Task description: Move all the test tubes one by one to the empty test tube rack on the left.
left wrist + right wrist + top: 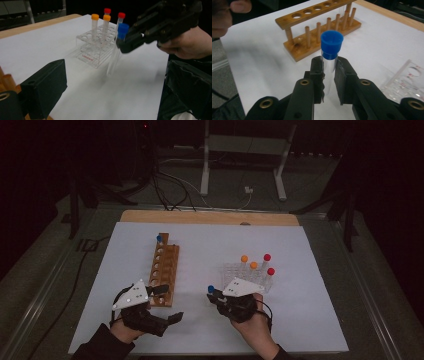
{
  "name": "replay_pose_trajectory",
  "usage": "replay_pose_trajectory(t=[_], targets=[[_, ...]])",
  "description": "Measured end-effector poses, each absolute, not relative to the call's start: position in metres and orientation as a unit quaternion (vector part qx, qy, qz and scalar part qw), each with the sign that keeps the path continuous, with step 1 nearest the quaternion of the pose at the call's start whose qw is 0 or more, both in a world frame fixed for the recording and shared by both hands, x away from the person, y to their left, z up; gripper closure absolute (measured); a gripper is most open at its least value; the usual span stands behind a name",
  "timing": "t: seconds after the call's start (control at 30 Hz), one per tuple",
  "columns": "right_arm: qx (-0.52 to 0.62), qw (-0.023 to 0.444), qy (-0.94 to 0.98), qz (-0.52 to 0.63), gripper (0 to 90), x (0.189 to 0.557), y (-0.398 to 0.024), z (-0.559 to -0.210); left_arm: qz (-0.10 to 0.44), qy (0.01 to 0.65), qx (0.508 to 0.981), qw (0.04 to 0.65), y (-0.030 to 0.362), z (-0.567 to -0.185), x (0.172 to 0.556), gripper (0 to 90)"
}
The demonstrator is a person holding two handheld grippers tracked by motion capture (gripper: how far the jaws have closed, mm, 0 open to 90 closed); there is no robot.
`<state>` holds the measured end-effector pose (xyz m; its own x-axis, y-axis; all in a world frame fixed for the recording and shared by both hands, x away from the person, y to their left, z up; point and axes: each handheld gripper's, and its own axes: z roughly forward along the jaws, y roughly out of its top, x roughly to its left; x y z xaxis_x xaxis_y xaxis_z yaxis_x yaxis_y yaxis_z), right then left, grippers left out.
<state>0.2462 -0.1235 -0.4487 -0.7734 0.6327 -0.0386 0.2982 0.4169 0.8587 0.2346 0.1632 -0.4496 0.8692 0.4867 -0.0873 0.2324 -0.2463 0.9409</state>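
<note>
Right gripper view shows our right tongs (pixel 329 75) clamped on a blue-capped tube (pixel 330 50) just below its cap, held above the bench (pixel 374 42) near the wooden rack (pixel 322 27). Gripped so high, its hanging end could swing and miss a hole. Our left tongs (pixel 112 100) gape empty.

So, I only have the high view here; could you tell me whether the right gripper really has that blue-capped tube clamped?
Observer: Yes, the right gripper is shut on the blue-capped tube, just below its cap.
Operator: Thank you; is it upright?
Observer: No, the left gripper view shows it tilted, in front of the clear rack.
Operator: And has the wooden rack anything besides holes?
Observer: Yes, the wooden rack carries a row of upright pegs along its base.
</note>
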Motion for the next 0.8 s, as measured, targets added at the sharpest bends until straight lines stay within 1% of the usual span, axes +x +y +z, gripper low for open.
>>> replay_pose_trajectory(t=[0.17,0.23,0.33,0.53,0.8], targets=[[0.275,0.170,0.829,0.456,76.8,0.243,-0.119,-0.453,0.112,0.221,0.777,0.578,0.152,-0.444,0.238,8.8],[0.273,0.169,0.830,0.456,76.8,0.242,-0.118,-0.452,0.113,0.218,0.777,0.580,0.148,-0.442,0.240,13.5],[0.271,0.167,0.830,0.458,76.8,0.241,-0.117,-0.452,0.113,0.217,0.776,0.582,0.141,-0.441,0.243,17.7],[0.269,0.163,0.833,0.456,76.9,0.241,-0.116,-0.453,0.111,0.207,0.778,0.582,0.127,-0.442,0.249,33.5],[0.269,0.162,0.833,0.456,76.9,0.241,-0.116,-0.454,0.102,0.196,0.785,0.578,0.107,-0.444,0.257,50.3]])
